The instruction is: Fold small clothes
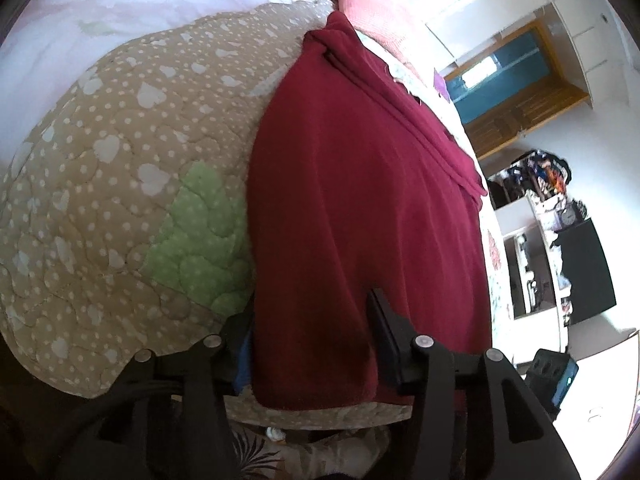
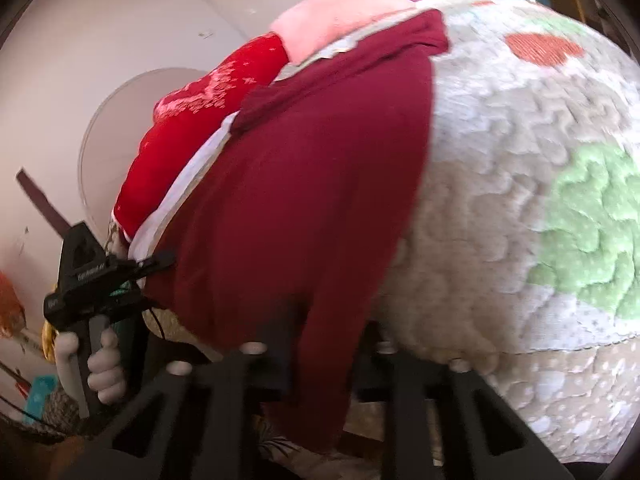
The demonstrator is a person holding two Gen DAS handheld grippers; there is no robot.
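A dark red garment [image 1: 360, 200] lies flat on a quilted beige bedspread [image 1: 120, 160], its near hem hanging over the bed's edge. In the left wrist view my left gripper [image 1: 310, 336] straddles one hem corner, jaws apart with the cloth between them and one finger resting on the fabric. The right wrist view, slightly blurred, shows the same garment [image 2: 300, 180]. There my right gripper [image 2: 322, 344] stands open around the other hem corner, which droops down between the fingers. My left gripper [image 2: 156, 268] also appears there at the garment's left edge, held by a gloved hand [image 2: 104, 364].
At the head of the bed lie a red pillow [image 2: 200, 120], a pink pillow [image 1: 372, 4] and a white sheet [image 1: 100, 8]. Beyond the bed's far side stand a wooden cabinet [image 1: 516, 92] and cluttered shelves [image 1: 540, 240]. The bedspread [image 2: 500, 200] extends bare beside the garment.
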